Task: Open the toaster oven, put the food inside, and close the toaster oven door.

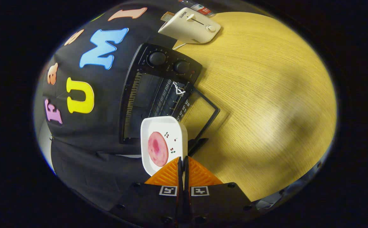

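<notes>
— The toaster oven [158, 95] has its door [199, 115] dropped fully open, lying out over the wooden table [266, 95]. So the step in hand, as I judge it, is getting the food into the cavity.

— And the food?

— A round pink slice, ham by the look of it [157, 148], lying on a white square plate [174, 133] with little cherry prints. The plate hangs just ahead of the gripper [183, 163], in front of the oven's mouth and over the near edge of the door.

— What would you tell the person holding it?

— Keep the plate level so the slice doesn't slide, carry it straight over the open door, and set it on the wire rack [168, 98] well inside. The whole view is rolled to 1 side, so I'd watch the tilt. There's also a white cord tied at the door's handle [179, 90]; I'd steer clear of snagging it.

— How are the jaws?

— Nearly closed, the 2 orange fingers [168, 174] with only a thin slit between them, pinching the plate's near rim. Both seem to press on it, since the plate is lifted clear of the table.

— Anything else about?

— A white pop-up toaster [190, 27] with a slice of bread [168, 15] in it, well beyond the oven.
</notes>
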The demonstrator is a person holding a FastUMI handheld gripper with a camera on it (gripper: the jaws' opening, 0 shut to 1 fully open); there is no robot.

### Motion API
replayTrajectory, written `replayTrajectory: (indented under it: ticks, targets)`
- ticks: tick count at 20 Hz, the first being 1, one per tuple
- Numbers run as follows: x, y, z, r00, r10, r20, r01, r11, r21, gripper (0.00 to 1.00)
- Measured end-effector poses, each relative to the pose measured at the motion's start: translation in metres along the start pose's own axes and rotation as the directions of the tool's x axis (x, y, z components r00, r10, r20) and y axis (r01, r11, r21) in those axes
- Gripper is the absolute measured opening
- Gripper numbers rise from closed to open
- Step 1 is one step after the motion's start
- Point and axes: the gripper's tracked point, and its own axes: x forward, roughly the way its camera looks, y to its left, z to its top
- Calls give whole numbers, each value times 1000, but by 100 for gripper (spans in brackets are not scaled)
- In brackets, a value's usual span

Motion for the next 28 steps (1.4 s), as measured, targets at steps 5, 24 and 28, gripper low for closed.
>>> replayTrajectory:
  ticks: [5, 24, 28]
  targets:
    - [43, 23, 12, 998, -10, 65, 4, 996, 91, 2]
    - [143, 71, 86, 928, -48, 370, -70, 952, 299, 3]
    - [136, 86, 88, 919, 30, 393, -135, 961, 242, 28]
